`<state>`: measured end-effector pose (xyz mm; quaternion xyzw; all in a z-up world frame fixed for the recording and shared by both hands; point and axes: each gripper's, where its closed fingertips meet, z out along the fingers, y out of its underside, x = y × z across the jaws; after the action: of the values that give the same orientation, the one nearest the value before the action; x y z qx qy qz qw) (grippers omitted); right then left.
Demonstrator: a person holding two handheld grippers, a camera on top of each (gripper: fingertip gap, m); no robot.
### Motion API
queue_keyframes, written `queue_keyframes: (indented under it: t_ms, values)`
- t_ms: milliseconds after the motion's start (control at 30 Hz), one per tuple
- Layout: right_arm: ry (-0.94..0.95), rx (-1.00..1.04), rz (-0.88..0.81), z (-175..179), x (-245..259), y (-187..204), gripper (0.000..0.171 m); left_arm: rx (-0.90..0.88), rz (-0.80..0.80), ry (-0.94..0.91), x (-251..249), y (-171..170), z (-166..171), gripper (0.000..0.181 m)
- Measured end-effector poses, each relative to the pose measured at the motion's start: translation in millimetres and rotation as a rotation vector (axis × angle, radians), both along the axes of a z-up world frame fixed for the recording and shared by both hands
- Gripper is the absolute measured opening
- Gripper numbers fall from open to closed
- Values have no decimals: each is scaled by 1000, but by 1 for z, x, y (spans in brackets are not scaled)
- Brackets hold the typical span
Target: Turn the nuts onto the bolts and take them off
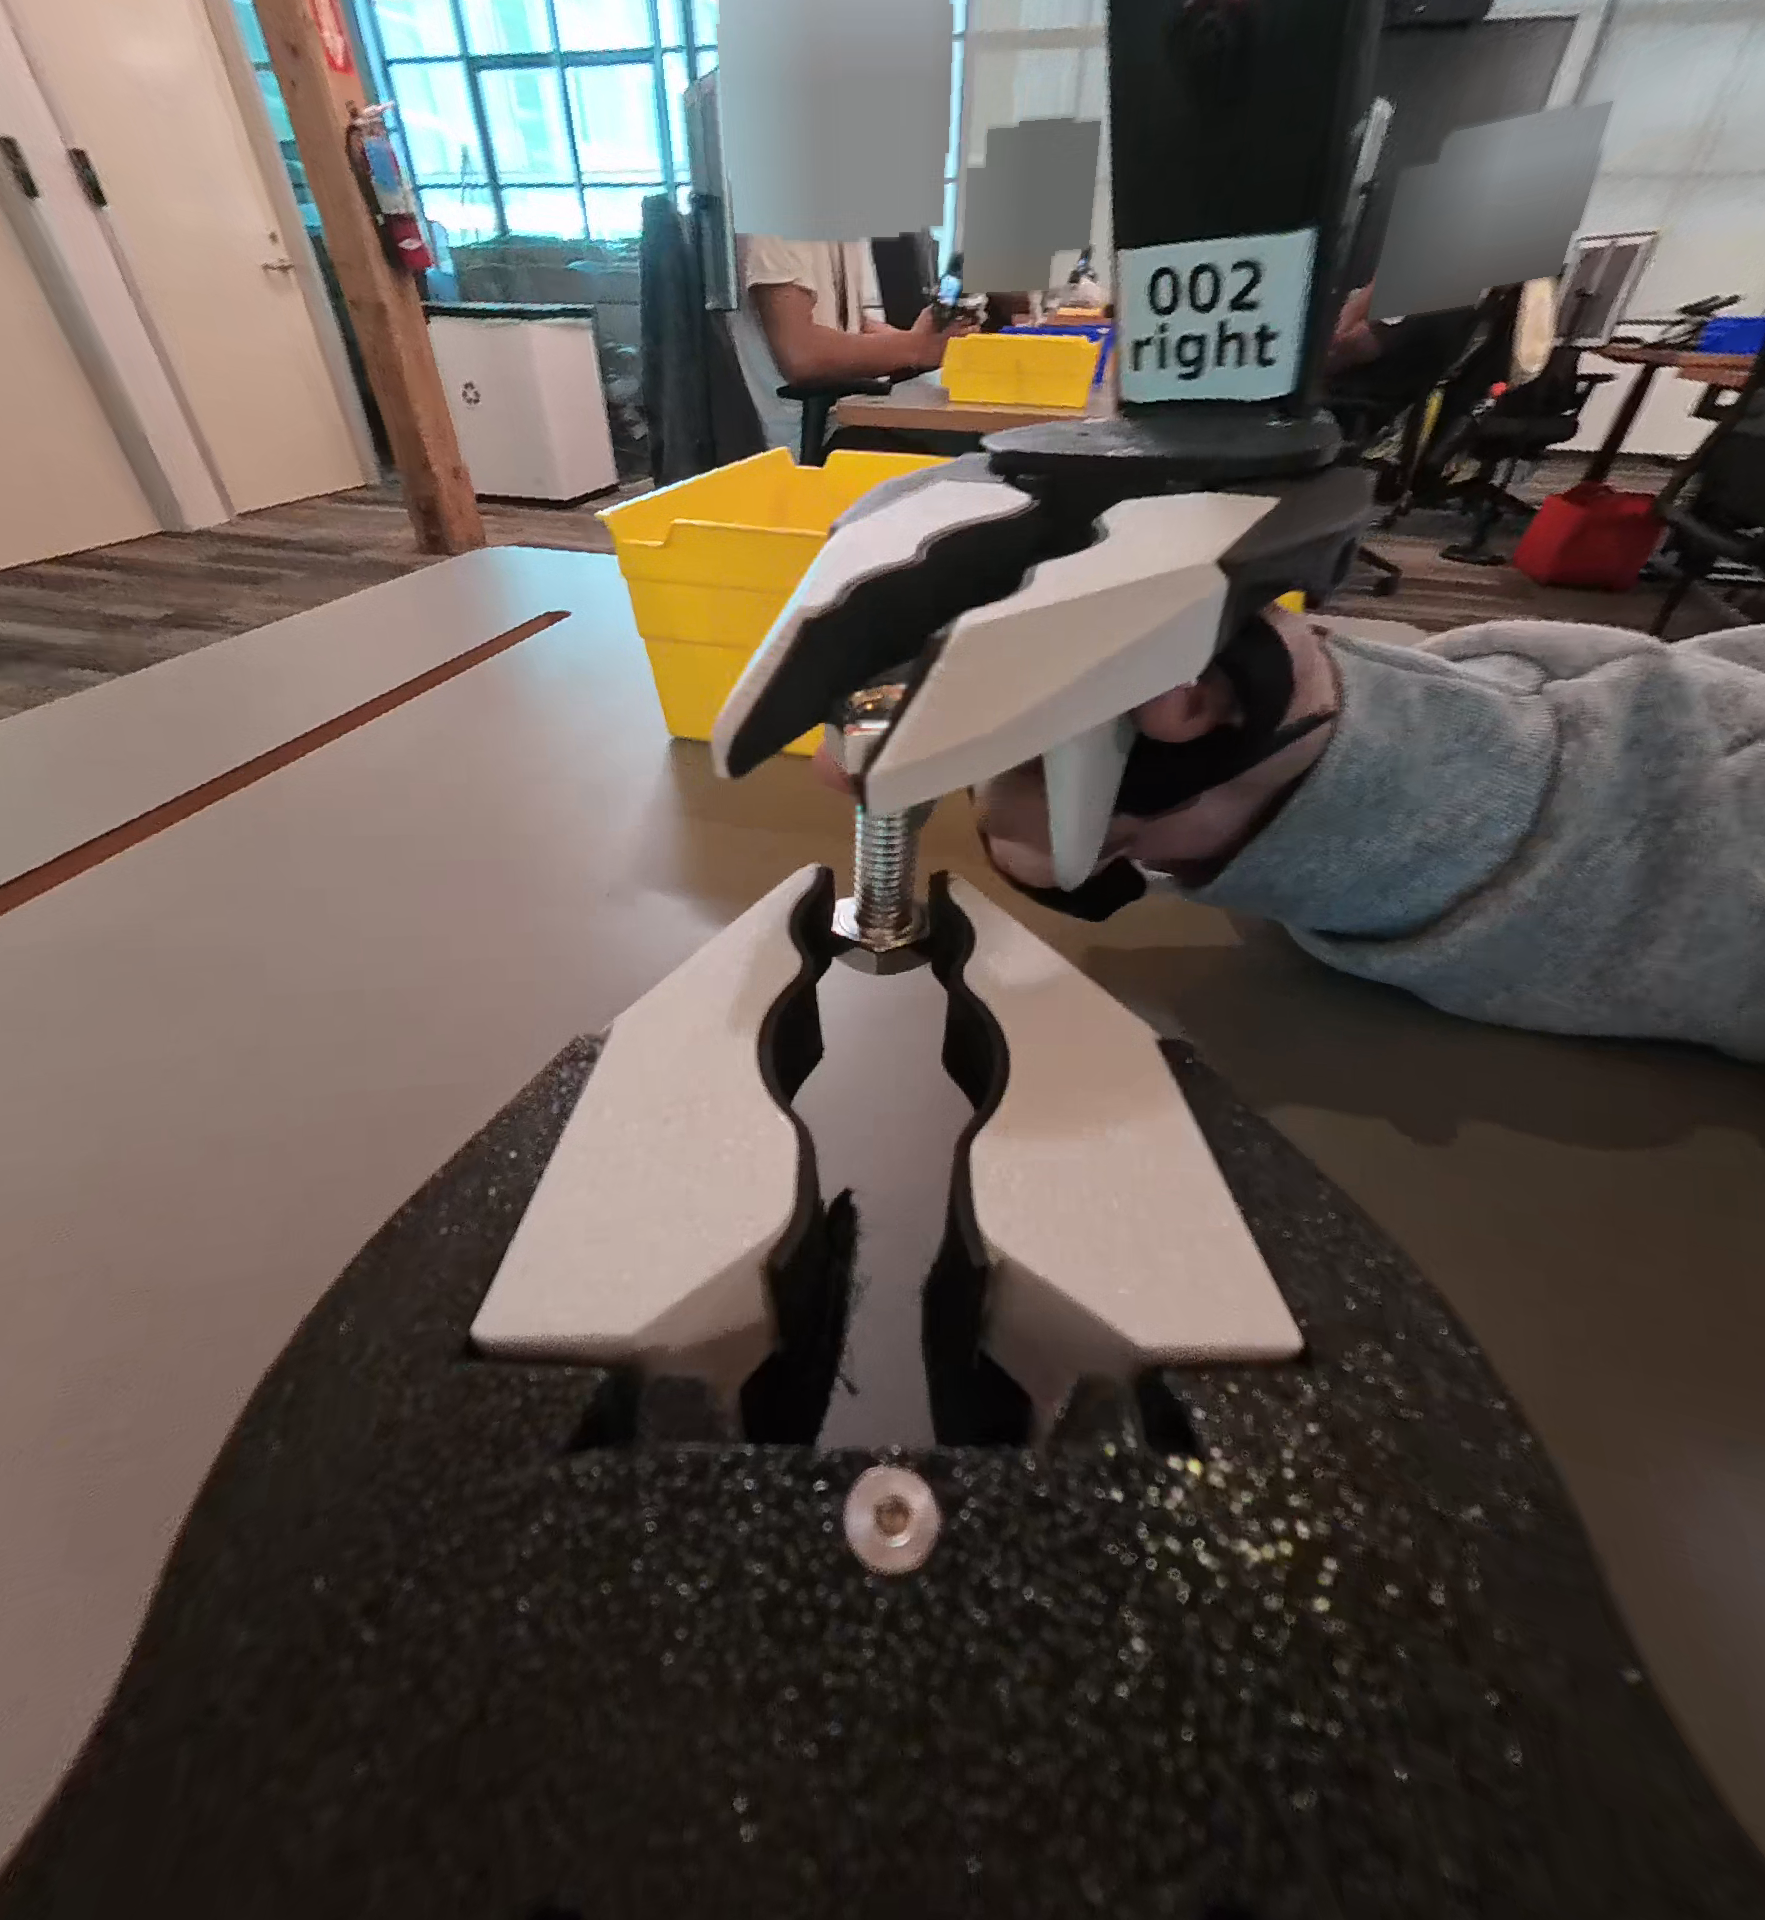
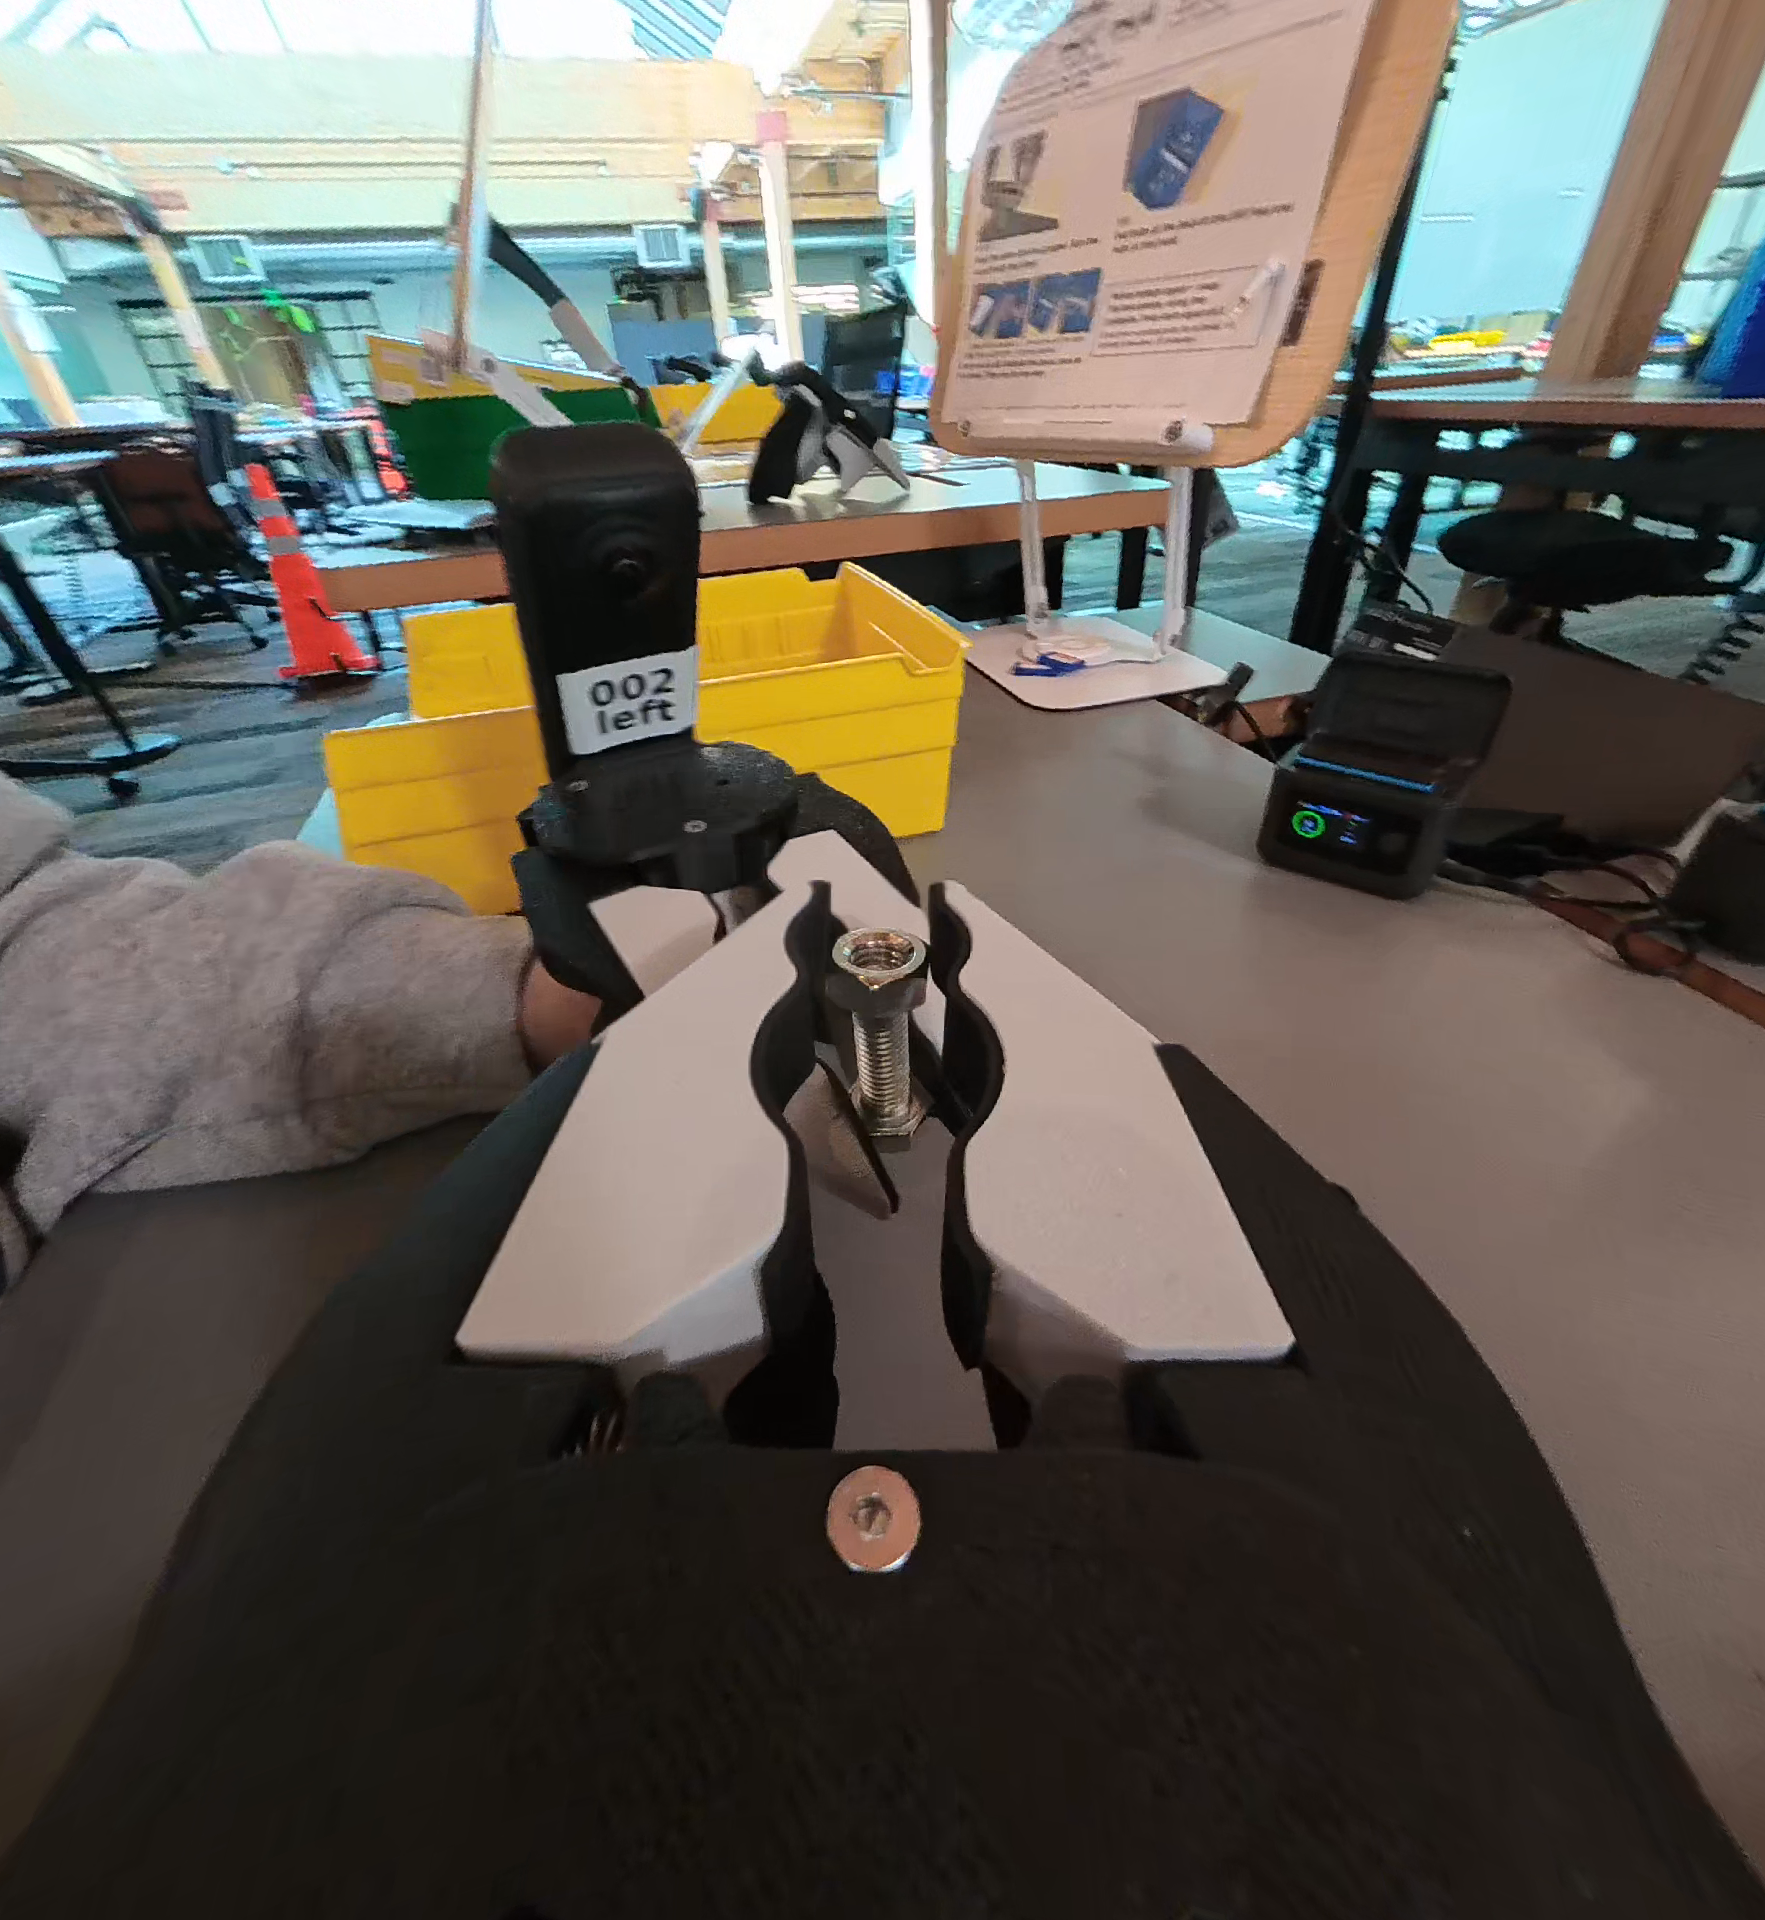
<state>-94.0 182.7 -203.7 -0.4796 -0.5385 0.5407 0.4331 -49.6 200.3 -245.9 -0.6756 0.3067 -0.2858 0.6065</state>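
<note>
A pale blue printed label point(image 1: 1213, 317) sits on the black camera post above the right gripper point(image 1: 862, 743); a white one point(image 2: 631, 707) sits on the camera above the left gripper point(image 2: 883, 1127). A printed sheet point(image 2: 1138, 208) with pictures covers a wooden board. A small black device point(image 2: 1377, 790) shows a lit screen. A white bin point(image 1: 519, 416) bears a grey symbol, and the fire extinguisher's point(image 1: 384, 177) label is too small to read.
</note>
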Motion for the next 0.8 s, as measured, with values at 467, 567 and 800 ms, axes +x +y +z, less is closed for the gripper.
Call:
queue_keyframes:
  t_ms: [467,567,800]
  values:
    - [238,-74,306,25,22,-38,17,-35,-351,-194,26,-43,22,16]
    - [251,-45,137,22,15,-19,16,-28,-190,-171,18,-25,19,16]
    - [212,96,-210,14,2,6,17,8,82,-70,1,1,10,16]
